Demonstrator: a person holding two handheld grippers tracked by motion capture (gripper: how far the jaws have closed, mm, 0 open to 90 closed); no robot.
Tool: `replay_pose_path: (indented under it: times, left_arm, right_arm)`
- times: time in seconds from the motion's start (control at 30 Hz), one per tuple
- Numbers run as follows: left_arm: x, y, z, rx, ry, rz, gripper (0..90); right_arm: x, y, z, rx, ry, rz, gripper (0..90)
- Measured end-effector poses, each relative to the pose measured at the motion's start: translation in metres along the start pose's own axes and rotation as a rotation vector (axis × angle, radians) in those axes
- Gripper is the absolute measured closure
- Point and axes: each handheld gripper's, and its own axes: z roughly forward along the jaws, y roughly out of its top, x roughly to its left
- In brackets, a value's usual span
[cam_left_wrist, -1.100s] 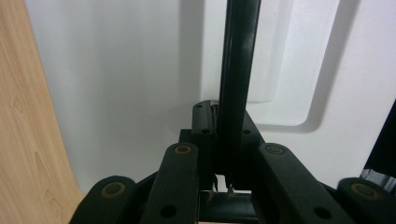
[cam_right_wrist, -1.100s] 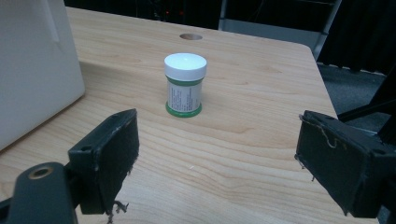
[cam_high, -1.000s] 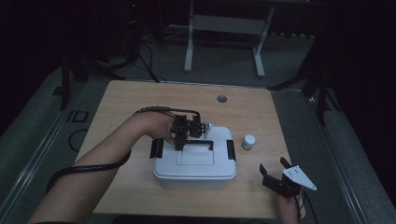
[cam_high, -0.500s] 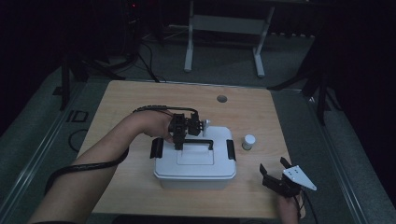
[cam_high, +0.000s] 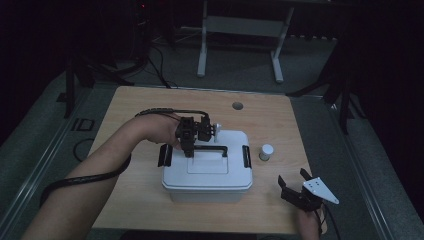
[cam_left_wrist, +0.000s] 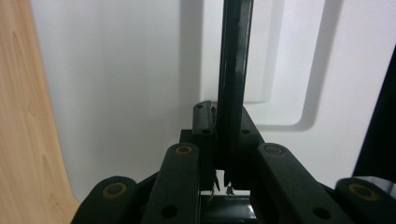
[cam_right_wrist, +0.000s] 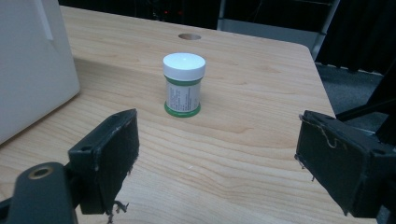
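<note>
Black handle (cam_high: 210, 148) clamped between left hand-held gripper (cam_high: 189, 145) jaws.

A small jar (cam_right_wrist: 184, 84) with a white cap and a green-banded label stands upright on the counter (cam_high: 150, 110), ahead of my right hand-held gripper (cam_high: 299, 186) and between the lines of its two jaws as that gripper's camera sees it. The jar stands apart from everything around it. A round hole (cam_high: 237, 106) is cut through the wooden counter near its far edge, beyond the jar. Past the counter, on the grey floor (cam_high: 240, 75), stands a light metal frame (cam_high: 240, 30) with two legs. Dark cables (cam_high: 160, 65) lie on the floor to its left.
</note>
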Motion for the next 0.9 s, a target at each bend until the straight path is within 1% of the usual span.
replay_pose_path:
  times: [0.03,0.1,0.13,0.17,0.2,0.23,0.3,0.33,0.37,0.4,0.43,0.47,0.53,0.57,0.6,0.63,0.67,0.73,0.77,0.8,0.9]
  left_arm:
    - [0.0,-0.002,-0.004,-0.012,0.002,-0.009,83.4]
    - [-0.001,-0.007,-0.011,-0.022,0.006,-0.009,83.4]
    - [-0.001,-0.01,-0.014,-0.026,0.004,-0.018,83.4]
    - [-0.002,-0.013,-0.016,-0.027,0.004,-0.02,83.4]
    - [-0.002,-0.016,-0.018,-0.029,0.015,-0.026,83.4]
    - [-0.001,-0.019,-0.02,-0.031,0.009,-0.034,83.4]
    - [-0.002,-0.026,-0.023,-0.034,0.018,-0.047,83.4]
    - [-0.002,-0.03,-0.024,-0.036,0.011,-0.056,83.4]
    - [-0.002,-0.034,-0.026,-0.038,0.02,-0.059,83.4]
    - [-0.001,-0.04,-0.027,-0.043,0.019,-0.073,83.4]
    - [-0.002,-0.043,-0.028,-0.045,0.015,-0.074,83.4]
    - [-0.002,-0.048,-0.029,-0.048,0.02,-0.082,83.4]
    - [-0.002,-0.058,-0.031,-0.046,0.02,-0.099,83.4]
    - [-0.002,-0.063,-0.032,-0.046,0.031,-0.114,83.4]
    - [-0.001,-0.068,-0.033,-0.045,0.03,-0.123,83.4]
    - [-0.002,-0.073,-0.035,-0.043,0.044,-0.13,83.4]
    - [-0.002,-0.079,-0.037,-0.051,0.043,-0.147,83.4]
    - [-0.003,-0.089,-0.04,-0.069,0.041,-0.156,83.4]
    - [-0.003,-0.095,-0.041,-0.08,0.044,-0.172,83.4]
    - [-0.002,-0.1,-0.043,-0.084,0.048,-0.179,83.4]
    - [-0.002,-0.117,-0.045,-0.091,0.061,-0.224,83.4]
  right_arm:
    - [0.0,0.0,0.0,0.001,0.0,0.0,12.9]
    - [0.0,0.0,0.0,0.002,-0.001,-0.002,12.9]
    - [0.0,0.0,0.0,0.002,-0.002,-0.001,12.9]
    - [0.0,0.0,0.0,0.002,-0.002,-0.001,12.9]
    - [0.0,0.0,0.0,0.002,-0.002,0.0,12.9]
    - [0.0,0.0,0.0,0.002,-0.002,-0.001,12.9]
    - [0.0,0.0,0.0,0.002,-0.002,-0.001,12.9]
    - [0.0,0.0,0.0,0.002,-0.003,-0.001,12.9]
    - [0.0,0.0,0.0,0.003,-0.003,-0.001,12.9]
    - [0.0,0.0,0.0,0.005,-0.003,-0.002,12.9]
    - [0.0,0.0,0.0,0.004,-0.004,-0.003,12.9]
    - [0.0,0.0,0.0,0.004,-0.003,-0.003,12.9]
    - [0.0,0.0,0.001,0.006,-0.004,-0.005,12.9]
    - [0.0,0.0,0.001,0.006,-0.005,-0.005,12.9]
    - [0.0,0.0,0.001,0.005,-0.005,-0.004,12.9]
    - [0.0,0.0,0.001,0.006,-0.005,-0.005,12.9]
    - [0.0,0.0,0.001,0.007,-0.006,-0.006,12.9]
    - [0.0,0.0,0.001,0.006,-0.006,-0.005,12.9]
    - [0.0,0.0,0.001,0.007,-0.006,-0.003,12.9]
    - [0.0,0.0,0.001,0.007,-0.006,-0.002,12.9]
    - [0.0,0.0,0.001,0.007,-0.007,-0.003,12.9]
